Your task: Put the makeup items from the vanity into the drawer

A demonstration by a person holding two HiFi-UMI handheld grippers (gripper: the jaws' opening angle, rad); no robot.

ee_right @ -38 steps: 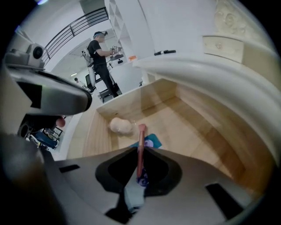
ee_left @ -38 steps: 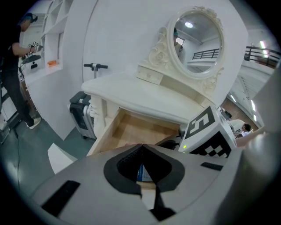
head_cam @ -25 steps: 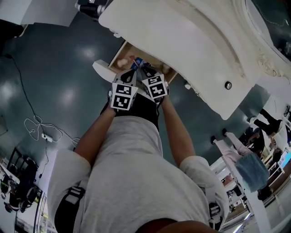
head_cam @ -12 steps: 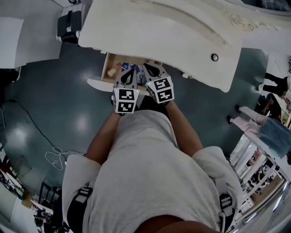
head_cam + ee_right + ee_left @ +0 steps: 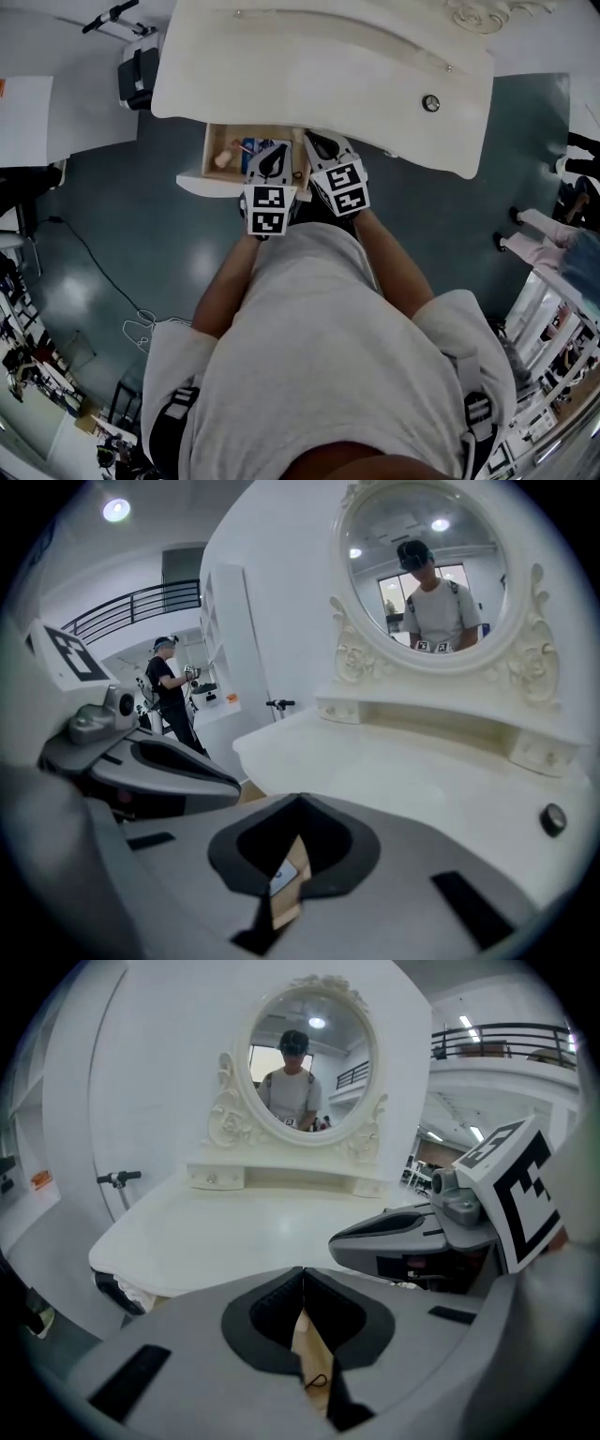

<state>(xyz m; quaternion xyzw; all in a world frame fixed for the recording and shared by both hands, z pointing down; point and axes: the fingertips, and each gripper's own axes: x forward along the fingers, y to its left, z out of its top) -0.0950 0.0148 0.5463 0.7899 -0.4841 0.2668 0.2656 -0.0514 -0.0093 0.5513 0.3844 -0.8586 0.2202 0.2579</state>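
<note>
Closed, empty left tool (image 5: 274,155) and right tool (image 5: 317,142); small round dark object (image 5: 430,103) on white counter (image 5: 319,66) lies forward-right, nearer right tool.

Staged lab hall: mezzanine railing (image 5: 141,602), floor cables (image 5: 139,326).

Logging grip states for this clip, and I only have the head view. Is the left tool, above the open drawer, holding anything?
Observer: No. In the left gripper view the left tool has its jaws together, with nothing between them.
Operator: And the other one?
Observer: Same. The right tool has its jaws meeting, empty.
Operator: Is there a mirror? My view cuts off.
Observer: Yes, an oval mirror in a carved white frame stands at the back of the vanity, reflecting the person.
</note>
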